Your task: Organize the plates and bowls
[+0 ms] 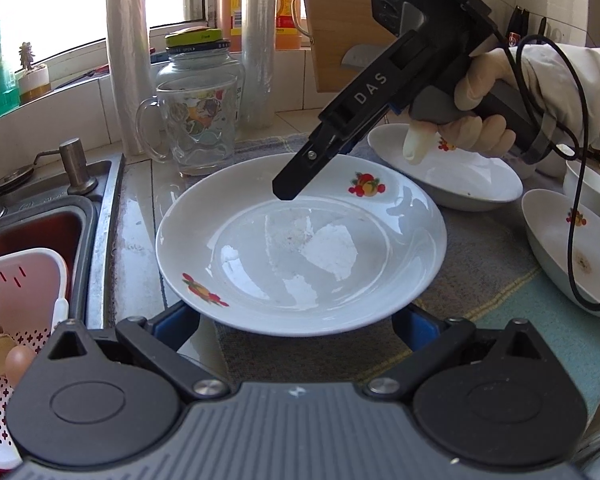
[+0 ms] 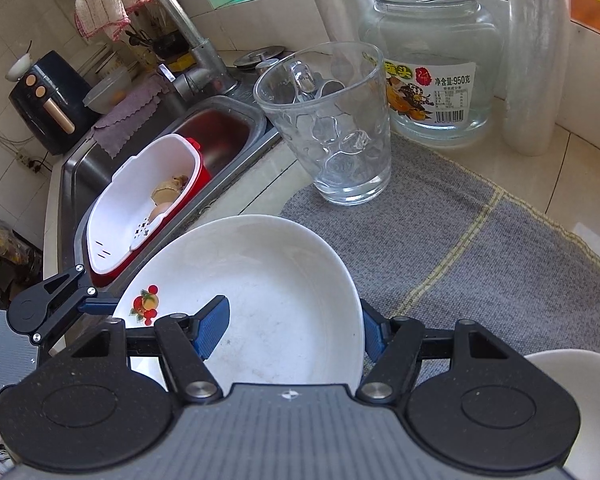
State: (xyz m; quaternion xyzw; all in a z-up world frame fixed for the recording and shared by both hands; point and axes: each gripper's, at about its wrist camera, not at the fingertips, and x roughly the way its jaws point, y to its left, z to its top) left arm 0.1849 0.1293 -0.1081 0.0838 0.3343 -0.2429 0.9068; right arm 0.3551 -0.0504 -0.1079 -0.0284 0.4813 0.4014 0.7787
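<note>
A white plate with fruit prints [image 1: 300, 248] lies on the grey mat in front of my left gripper [image 1: 296, 324], whose blue pads sit wide apart under the plate's near rim, open. My right gripper [image 1: 288, 194] reaches in from the upper right, its tip over the plate's far rim. In the right wrist view the same plate [image 2: 268, 304] sits between the right gripper's fingers [image 2: 212, 332], one blue pad inside the dish and one outside the rim; the jaws stand apart. Two more printed dishes [image 1: 460, 172] [image 1: 568, 248] lie to the right.
A glass mug [image 1: 192, 128] and a glass jar [image 1: 204, 64] stand behind the plate. A sink [image 1: 40, 224] with a pink-and-white strainer basket [image 1: 16, 304] holding an egg lies to the left. Film rolls, oil bottles and a cutting board stand at the back. A white bowl [image 1: 592, 188] is far right.
</note>
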